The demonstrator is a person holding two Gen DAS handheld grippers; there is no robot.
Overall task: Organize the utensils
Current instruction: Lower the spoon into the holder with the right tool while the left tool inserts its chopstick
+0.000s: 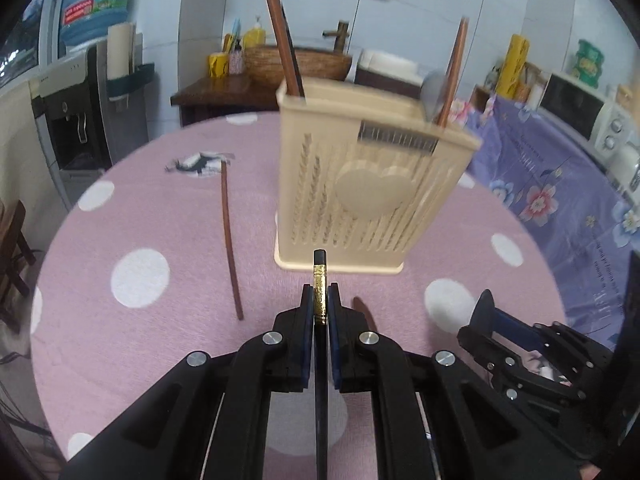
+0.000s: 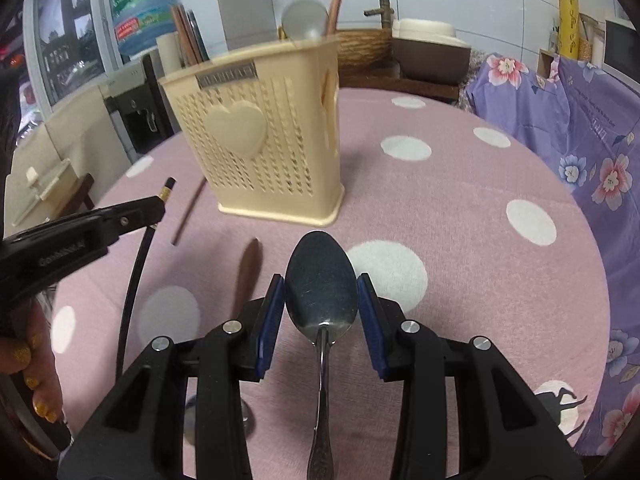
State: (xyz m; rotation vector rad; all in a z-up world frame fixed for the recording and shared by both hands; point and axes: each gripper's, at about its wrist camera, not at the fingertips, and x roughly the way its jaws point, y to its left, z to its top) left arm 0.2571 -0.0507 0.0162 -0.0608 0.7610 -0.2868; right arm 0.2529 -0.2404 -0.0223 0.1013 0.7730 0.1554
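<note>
- Looking through my left wrist camera, I see the left hand-held gripper (image 1: 320, 304) clenched on a black chopstick (image 1: 320, 280) with a gold band, its tip just short of the utensil holder (image 1: 360, 184); a brown chopstick (image 1: 230, 240) lies on the worktop (image 1: 140, 208) to its left.
- Only my right wrist camera shows the right hand-held gripper (image 2: 321, 312) released, jaws apart around a steel spoon (image 2: 321, 280) lying on the worktop.
- The beige holder stands upright, holding brown chopsticks (image 1: 282, 40) at its left end and a spoon (image 2: 305, 18) at its right end.

left gripper (image 1: 320, 308) — fingers closed, gripping | right gripper (image 2: 321, 312) — fingers spread apart, level
</note>
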